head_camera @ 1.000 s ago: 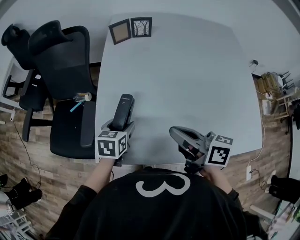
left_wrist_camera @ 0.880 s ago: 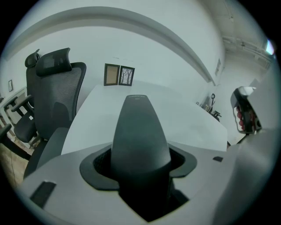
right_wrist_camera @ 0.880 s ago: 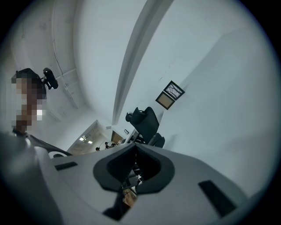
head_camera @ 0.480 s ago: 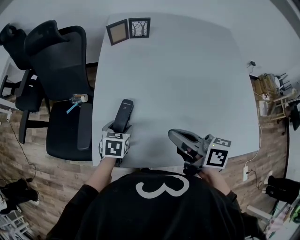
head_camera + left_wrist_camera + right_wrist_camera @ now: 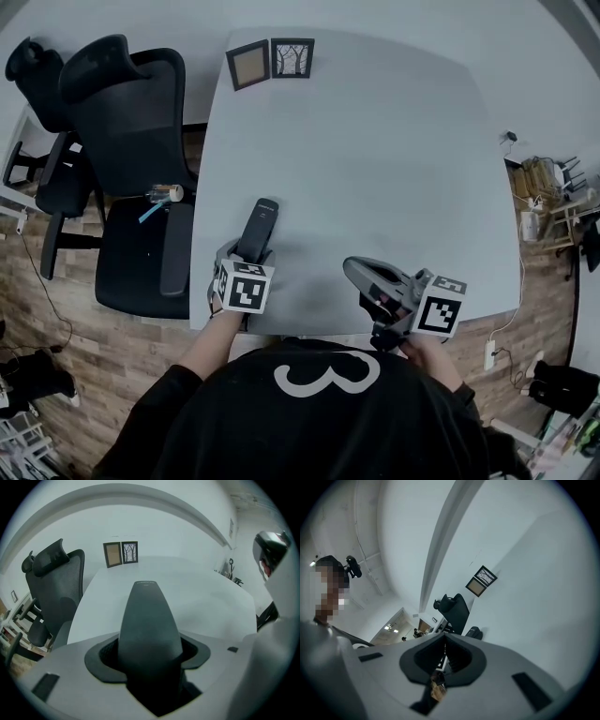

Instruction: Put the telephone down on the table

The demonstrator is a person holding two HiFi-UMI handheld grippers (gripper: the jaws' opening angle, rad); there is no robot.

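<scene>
A black telephone handset (image 5: 259, 226) is clamped lengthwise in my left gripper (image 5: 247, 257), near the front left corner of the pale grey table (image 5: 375, 141). In the left gripper view the telephone (image 5: 150, 620) fills the gap between the jaws and points toward the far edge. Whether its tip touches the tabletop I cannot tell. My right gripper (image 5: 360, 273) hovers at the table's front edge to the right. Its jaws are closed together with nothing in them, as the right gripper view (image 5: 443, 654) shows.
Two small picture frames (image 5: 271, 61) stand at the table's far left corner. A black office chair (image 5: 122, 131) sits left of the table, with a small tube (image 5: 165, 195) on its seat. Wooden floor surrounds the table.
The head view has shifted a little. The left gripper keeps hold of the telephone at about the same spot over the table. The right gripper has stayed put.
</scene>
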